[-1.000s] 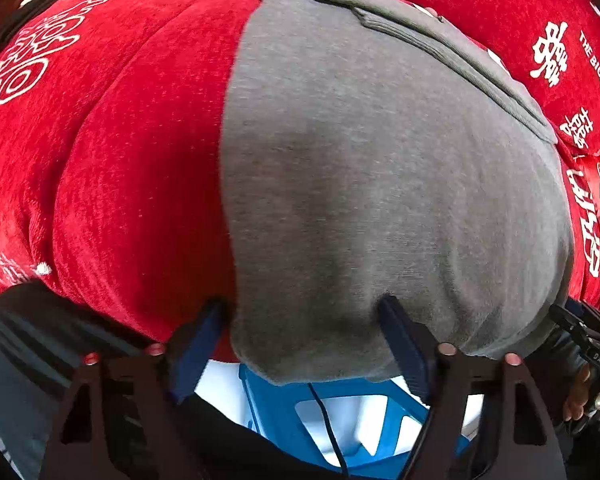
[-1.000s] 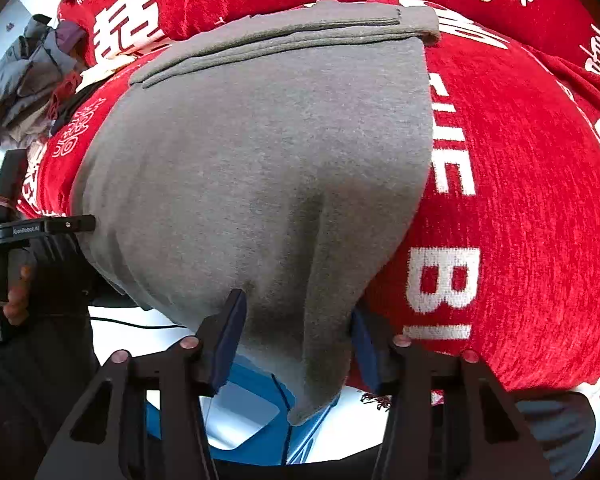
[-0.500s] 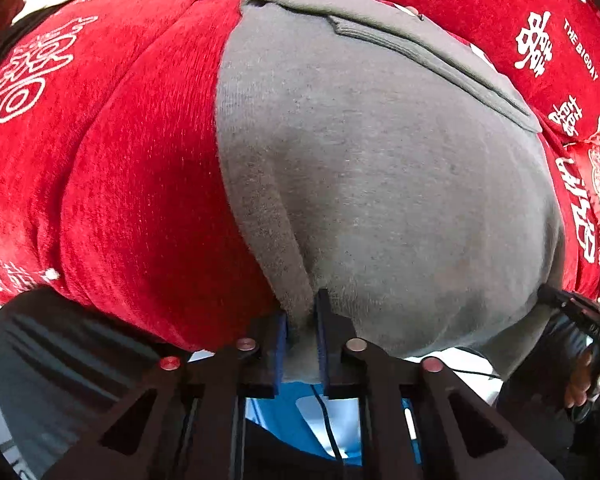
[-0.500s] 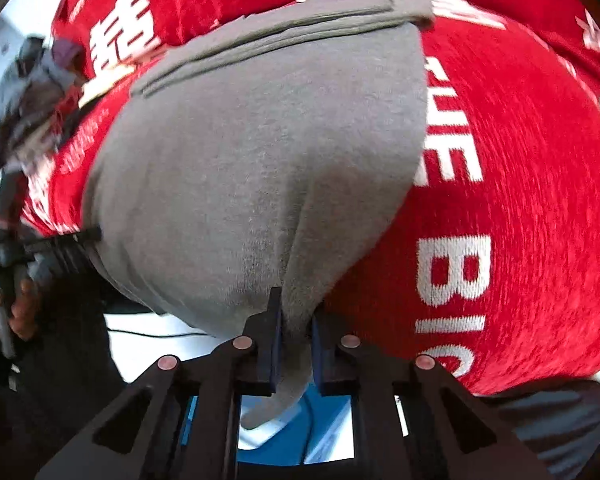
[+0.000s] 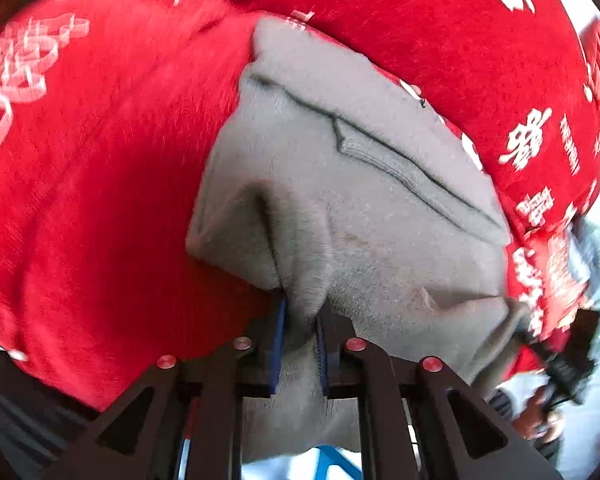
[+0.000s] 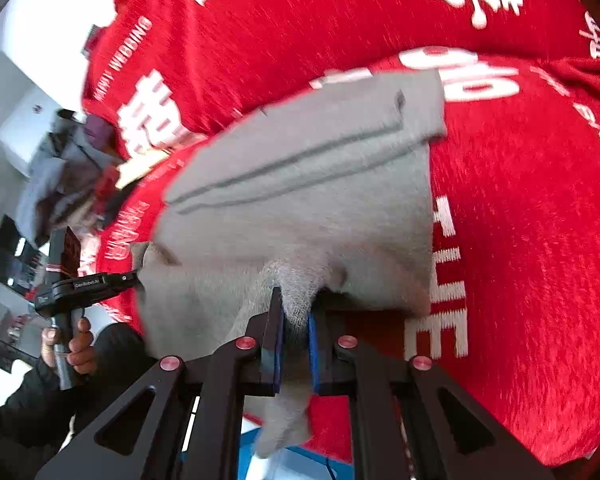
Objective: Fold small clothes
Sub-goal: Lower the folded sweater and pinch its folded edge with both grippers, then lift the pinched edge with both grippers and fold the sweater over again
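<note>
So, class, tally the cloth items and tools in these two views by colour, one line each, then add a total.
Grey garment being folded: 1
Red cloth with white lettering underneath: 1
Black claw tools: 2, left claw and right claw, each pinching the garment's near edge
Total: 4

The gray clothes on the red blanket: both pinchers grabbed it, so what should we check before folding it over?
1. Left gripper pinching the gray garment: ok, cloth is bunched between its pads.
2. Right gripper pinching the same garment: ok, cloth sits between its pads.
3. Near edge lifted off the red blanket: ok, it puckers upward at both grips.
4. Far hem lying flat on the blanket: ok, it looks smooth and straight.
5. Blanket not caught in either grip: cannot tell, the pads hide what lies under the cloth.
6. Space ahead for the fold: ok, only blanket shows beyond the hem.
</note>
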